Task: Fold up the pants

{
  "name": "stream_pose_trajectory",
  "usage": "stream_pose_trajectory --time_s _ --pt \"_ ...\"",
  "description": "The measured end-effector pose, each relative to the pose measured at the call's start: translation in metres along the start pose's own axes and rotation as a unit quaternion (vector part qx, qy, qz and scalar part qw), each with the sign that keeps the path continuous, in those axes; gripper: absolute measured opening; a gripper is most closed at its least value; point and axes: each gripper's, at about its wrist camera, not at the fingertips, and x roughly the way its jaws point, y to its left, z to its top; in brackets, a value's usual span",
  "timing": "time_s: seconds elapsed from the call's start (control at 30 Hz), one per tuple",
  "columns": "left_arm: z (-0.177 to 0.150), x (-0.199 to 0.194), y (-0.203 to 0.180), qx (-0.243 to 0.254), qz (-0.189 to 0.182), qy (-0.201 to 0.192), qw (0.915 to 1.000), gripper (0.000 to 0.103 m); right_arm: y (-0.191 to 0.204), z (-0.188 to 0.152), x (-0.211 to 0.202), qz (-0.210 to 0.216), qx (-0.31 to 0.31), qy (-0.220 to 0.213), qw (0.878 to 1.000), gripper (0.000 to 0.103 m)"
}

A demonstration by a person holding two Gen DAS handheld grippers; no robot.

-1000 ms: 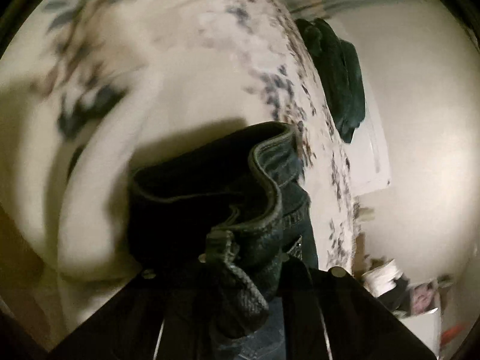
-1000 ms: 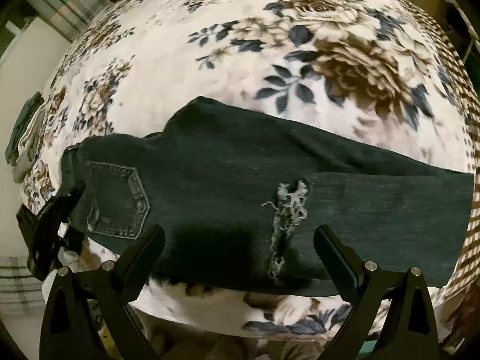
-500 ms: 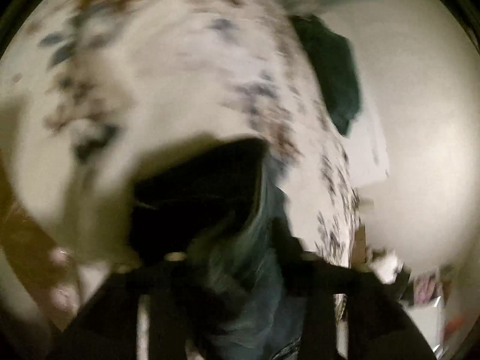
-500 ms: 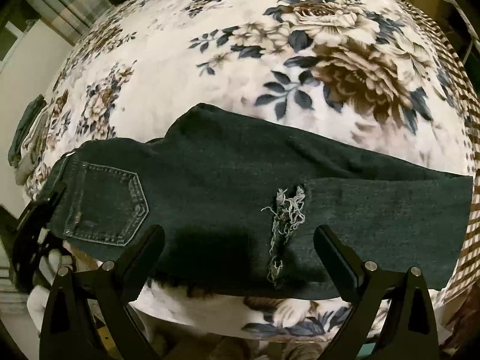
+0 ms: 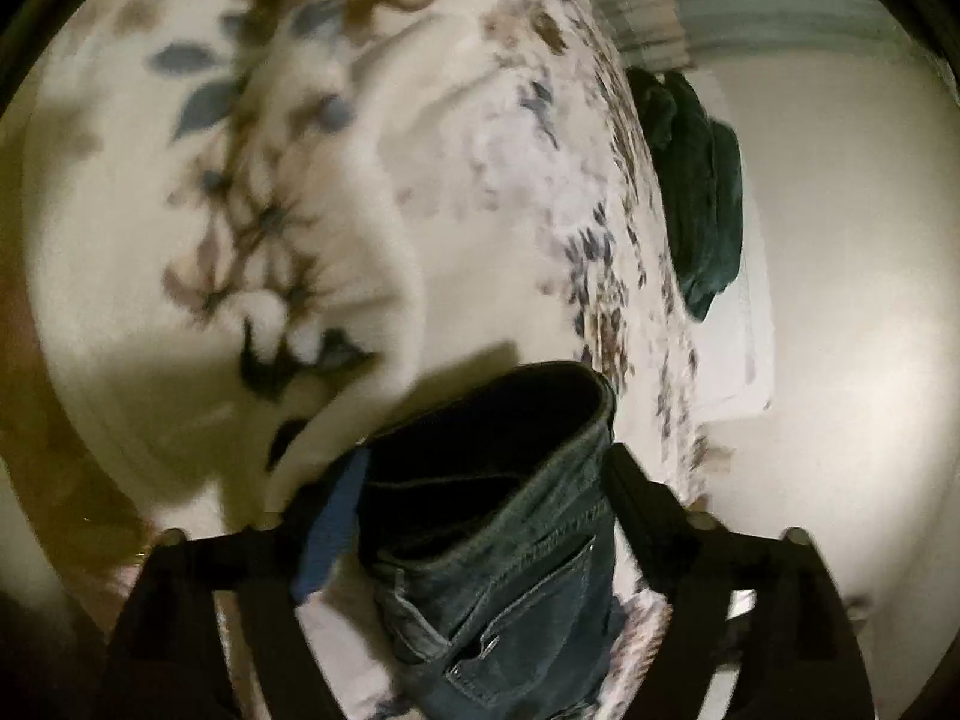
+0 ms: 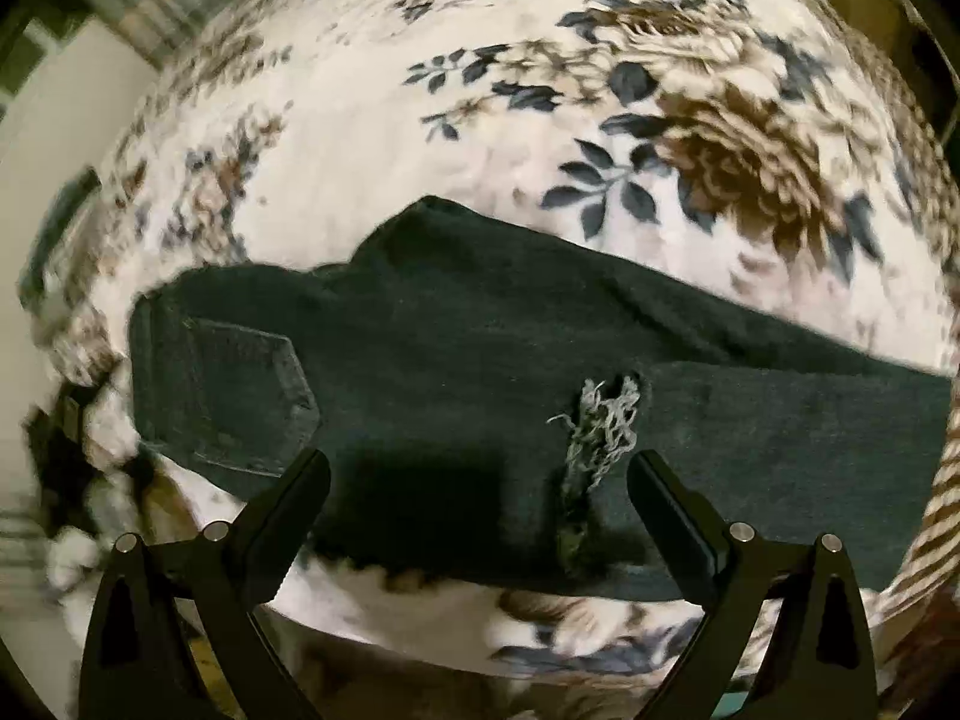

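I see the bed (image 6: 372,138), covered by a floral blanket (image 6: 750,138), filling both views; a light wall (image 5: 840,300) lies beyond its left edge. A dark green garment (image 5: 702,198) is heaped at the far end of the bed, well apart from the work.

The pants (image 6: 480,360), dark denim, lie flat on the blanket near me. Their long axis runs left to right: waistband and back pocket (image 6: 240,396) at the left, legs extending right out of view. A frayed rip (image 6: 600,426) sits about mid-length, near the close edge.

My left tool (image 5: 480,492) has just been opening; its jaws now stand wide on either side of the raised waistband (image 5: 576,456), pads not pressing it. My right tool (image 6: 480,498) hangs above the near edge of the pants, jaws spread wide, holding nothing.
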Motion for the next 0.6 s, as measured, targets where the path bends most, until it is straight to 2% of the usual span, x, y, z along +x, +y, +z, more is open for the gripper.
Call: stream_pose_trajectory --time_s 0.1,0.17,0.2,0.27,0.33,0.4,0.5,0.6 --pt "0.004 0.006 -0.008 0.031 -0.001 0.025 0.9992 0.084 0.009 0.003 0.018 -0.007 -0.026 0.02 0.999 0.101" --pt "0.009 0.013 -0.009 0.04 -0.001 0.043 0.9983 0.084 0.015 0.004 0.044 -0.028 -0.044 0.053 0.997 0.101" --pt "0.011 0.016 -0.01 0.042 -0.003 0.052 0.9978 0.084 0.015 0.003 0.059 -0.028 -0.043 0.071 0.996 0.101" --pt "0.015 0.023 -0.011 0.053 -0.003 0.082 0.9952 0.084 0.01 0.002 0.087 -0.054 -0.03 0.116 0.991 0.1" --pt "0.021 0.033 -0.016 0.072 -0.008 0.12 0.9901 0.084 0.006 0.002 0.1 -0.06 -0.018 0.137 0.989 0.1" --pt "0.027 0.051 -0.02 0.098 0.0 0.173 0.98 0.084 0.005 0.004 0.099 -0.055 -0.015 0.137 0.989 0.1" --pt "0.032 0.074 -0.021 0.12 0.004 0.223 0.9674 0.084 0.005 0.005 0.098 -0.052 -0.019 0.142 0.988 0.1" --pt "0.036 0.084 -0.025 0.126 0.0 0.252 0.9593 0.089 0.008 0.004 0.1 -0.063 -0.032 0.147 0.987 0.1"
